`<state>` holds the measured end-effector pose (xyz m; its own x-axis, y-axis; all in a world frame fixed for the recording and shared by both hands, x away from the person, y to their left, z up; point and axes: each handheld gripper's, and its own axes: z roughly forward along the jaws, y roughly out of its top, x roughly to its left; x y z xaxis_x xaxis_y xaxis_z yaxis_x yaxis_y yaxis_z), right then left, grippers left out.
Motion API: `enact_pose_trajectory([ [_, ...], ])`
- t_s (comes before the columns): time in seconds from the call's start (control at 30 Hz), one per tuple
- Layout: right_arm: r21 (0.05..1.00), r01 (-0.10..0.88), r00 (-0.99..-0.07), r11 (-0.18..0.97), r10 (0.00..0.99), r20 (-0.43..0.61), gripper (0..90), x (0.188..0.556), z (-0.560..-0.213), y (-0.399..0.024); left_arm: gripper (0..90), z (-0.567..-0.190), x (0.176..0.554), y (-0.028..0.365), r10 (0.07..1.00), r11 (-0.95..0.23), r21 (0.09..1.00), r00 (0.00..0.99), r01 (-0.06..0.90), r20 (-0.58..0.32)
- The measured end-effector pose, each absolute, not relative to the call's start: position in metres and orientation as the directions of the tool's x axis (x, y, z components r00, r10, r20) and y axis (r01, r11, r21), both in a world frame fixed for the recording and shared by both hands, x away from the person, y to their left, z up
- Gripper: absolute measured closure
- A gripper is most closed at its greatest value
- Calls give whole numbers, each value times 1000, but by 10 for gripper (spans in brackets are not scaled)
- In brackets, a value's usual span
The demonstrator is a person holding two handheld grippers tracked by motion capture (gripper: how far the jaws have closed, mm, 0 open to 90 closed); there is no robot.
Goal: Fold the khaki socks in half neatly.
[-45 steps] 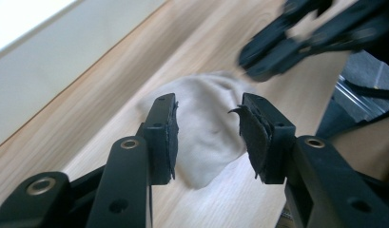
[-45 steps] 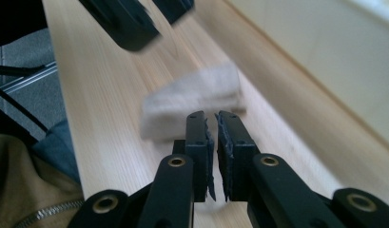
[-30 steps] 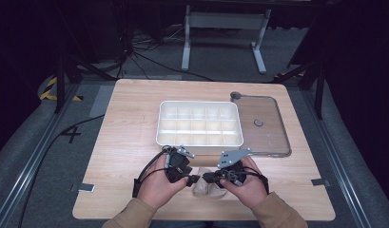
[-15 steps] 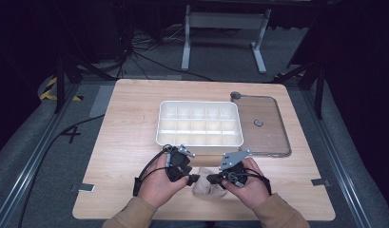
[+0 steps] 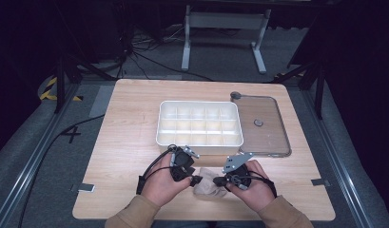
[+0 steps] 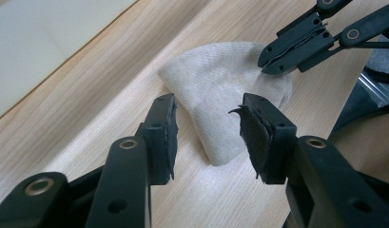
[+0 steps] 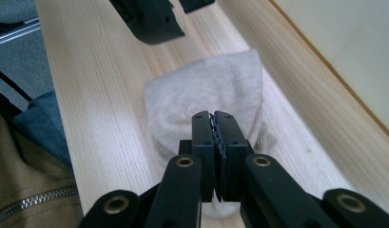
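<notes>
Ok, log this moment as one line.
left gripper: open, over beige sock | right gripper: shut on beige sock edge | divided tray: empty, behind

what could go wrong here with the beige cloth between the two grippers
1. The right gripper is shut at the edge of the beige cloth; whether it pinches fabric is hard to tell, so a pull might slip off.
2. The left gripper is open with the cloth lying between its fingers; closing now may bunch the fold rather than catch one layer.
3. The white compartment tray sits just beyond; a lifted cloth could snag its rim.
</notes>
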<state>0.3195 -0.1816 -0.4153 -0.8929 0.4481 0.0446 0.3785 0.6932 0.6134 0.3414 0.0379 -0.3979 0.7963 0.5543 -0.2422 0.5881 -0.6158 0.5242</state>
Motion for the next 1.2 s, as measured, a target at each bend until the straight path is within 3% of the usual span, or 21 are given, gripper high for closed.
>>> enact_pose_trajectory([
  [0.87,538,404,-887,740,460,33,893,321,-436,-184,600,-402,338,25,531,-644,509,813,571,-240],
  [1.0,538,402,-887,740,461,29,893,320,-437,-183,649,-400,338,24,525,-623,552,820,554,-230],
  [1.07,539,403,-887,740,460,32,894,321,-437,-183,737,-398,339,23,531,-601,579,816,551,-226],
  [1.2,542,402,-888,738,459,34,894,320,-437,-184,798,-400,341,18,532,-597,592,819,542,-214],
])
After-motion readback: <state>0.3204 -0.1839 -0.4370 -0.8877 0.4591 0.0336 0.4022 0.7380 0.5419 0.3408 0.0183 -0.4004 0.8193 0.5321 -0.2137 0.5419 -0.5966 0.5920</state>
